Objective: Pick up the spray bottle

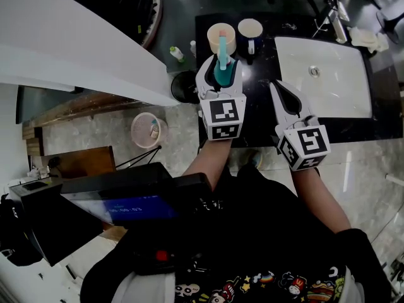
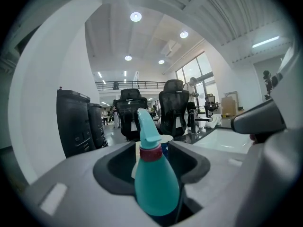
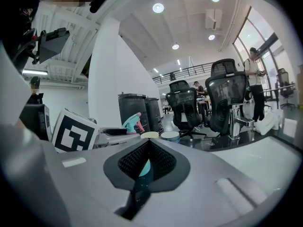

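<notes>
The spray bottle [image 1: 222, 67] is teal with a red collar and a pale blue trigger head. It stands upright between the jaws of my left gripper [image 1: 221, 62], which is shut on its body over the black counter [image 1: 259, 109]. In the left gripper view the bottle [image 2: 156, 183] fills the gap of that gripper [image 2: 154, 146], nozzle pointing up. My right gripper [image 1: 279, 88] hangs just to the right, its jaws shut with nothing between them. In the right gripper view its jaws [image 3: 148, 144] meet, and the bottle's trigger head [image 3: 134, 122] shows off to the left.
A cream cup [image 1: 221, 38] and a white mug [image 1: 250, 29] stand just beyond the bottle. A white sink basin [image 1: 325, 74] with a faucet [image 1: 338, 17] lies at the right. A small green-capped bottle [image 1: 177, 53] and a pink basket [image 1: 149, 130] are at the left.
</notes>
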`<state>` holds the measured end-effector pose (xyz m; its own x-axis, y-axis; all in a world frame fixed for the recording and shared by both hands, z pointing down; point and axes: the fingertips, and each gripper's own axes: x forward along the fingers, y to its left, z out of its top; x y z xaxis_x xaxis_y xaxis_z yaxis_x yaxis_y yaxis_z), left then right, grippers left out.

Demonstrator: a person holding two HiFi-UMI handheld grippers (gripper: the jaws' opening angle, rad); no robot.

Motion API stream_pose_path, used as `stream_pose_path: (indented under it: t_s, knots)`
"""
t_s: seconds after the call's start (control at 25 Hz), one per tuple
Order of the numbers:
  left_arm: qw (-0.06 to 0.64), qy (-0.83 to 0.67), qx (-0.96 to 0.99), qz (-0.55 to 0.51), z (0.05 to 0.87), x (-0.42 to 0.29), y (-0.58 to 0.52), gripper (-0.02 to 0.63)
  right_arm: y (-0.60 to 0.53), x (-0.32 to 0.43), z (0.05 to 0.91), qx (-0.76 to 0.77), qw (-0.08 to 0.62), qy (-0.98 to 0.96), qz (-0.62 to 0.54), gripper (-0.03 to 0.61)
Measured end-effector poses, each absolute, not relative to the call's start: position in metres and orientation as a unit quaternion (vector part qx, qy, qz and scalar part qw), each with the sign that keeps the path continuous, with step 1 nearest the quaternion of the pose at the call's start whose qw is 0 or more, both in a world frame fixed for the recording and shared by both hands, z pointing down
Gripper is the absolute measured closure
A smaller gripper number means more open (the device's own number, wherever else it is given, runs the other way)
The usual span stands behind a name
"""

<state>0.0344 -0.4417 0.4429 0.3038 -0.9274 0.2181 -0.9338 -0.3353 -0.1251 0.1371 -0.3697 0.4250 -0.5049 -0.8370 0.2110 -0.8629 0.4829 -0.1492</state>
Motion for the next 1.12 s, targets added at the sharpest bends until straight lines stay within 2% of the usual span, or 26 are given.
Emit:
stream_pose_path:
  t_s: [0.08,0.16,0.36,1.12]
  knots:
    - [0.011,-0.577,0.807,0.124,0.441,0.035,-0.444,0.417,-0.370,0.138,0.426,0.495,0.055,-0.859,0.120,0.555]
    - [0.012,-0.575,0.809,0.120,0.438,0.035,-0.447,0.456,-0.370,0.138,0.426,0.495,0.055,-0.859,0.121,0.555]
    - [0.014,-0.567,0.816,0.113,0.434,0.036,-0.446,0.466,-0.371,0.137,0.424,0.498,0.051,-0.857,0.121,0.555]
    - [0.000,-0.514,0.855,0.068,0.373,0.028,-0.406,0.471,-0.358,0.126,0.401,0.522,0.025,-0.846,0.108,0.555]
